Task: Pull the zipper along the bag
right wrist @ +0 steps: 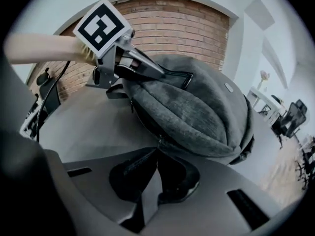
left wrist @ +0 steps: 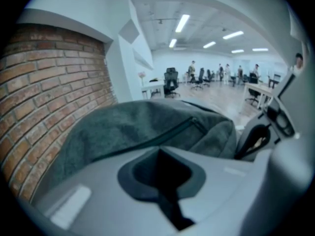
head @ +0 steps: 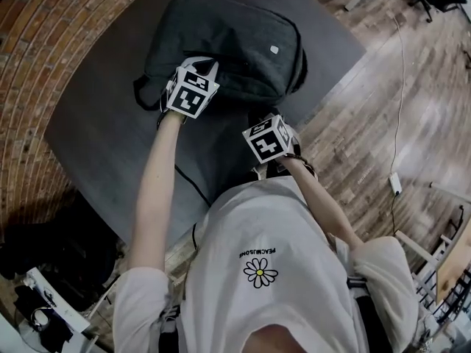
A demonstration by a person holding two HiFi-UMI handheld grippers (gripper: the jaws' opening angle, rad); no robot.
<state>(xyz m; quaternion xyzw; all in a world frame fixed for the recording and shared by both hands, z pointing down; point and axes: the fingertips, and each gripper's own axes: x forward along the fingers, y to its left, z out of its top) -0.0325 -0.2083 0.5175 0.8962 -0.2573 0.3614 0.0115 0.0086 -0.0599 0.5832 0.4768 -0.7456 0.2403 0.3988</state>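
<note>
Head view: both arms are out over the desk (head: 96, 123). My left arm (head: 154, 182) is nearly straight and reaches the near-left end of the bag (head: 250, 43). The right arm (head: 327, 204) is bent more, with the wrist at the bag's near-right corner, close to the desk edge. Both marker cubes face up and both tools pitch downward, the right one steeper.

Left tool (left wrist: 160, 151): jaws together. The right gripper view shows its tips pinched on the bag's end by the black handle loop (right wrist: 178, 73), so it has the bag there.

Right tool (right wrist: 157, 150): jaws closed to a thin line with the small zipper pull (right wrist: 158, 141) right at the tips. I read that as gripped.

The bag is dark grey felt-like fabric, bulging, lying on its back on the dark grey desk. A brick wall is just beyond it. There's a small light badge (head: 274, 48) on the top panel. The zipper track (right wrist: 145, 121) follows the side seam from the left tool's end down to the pull. I can't tell whether the teeth along it are parted. A second zip (left wrist: 162, 132) runs diagonally across the top panel and looks closed.
</note>
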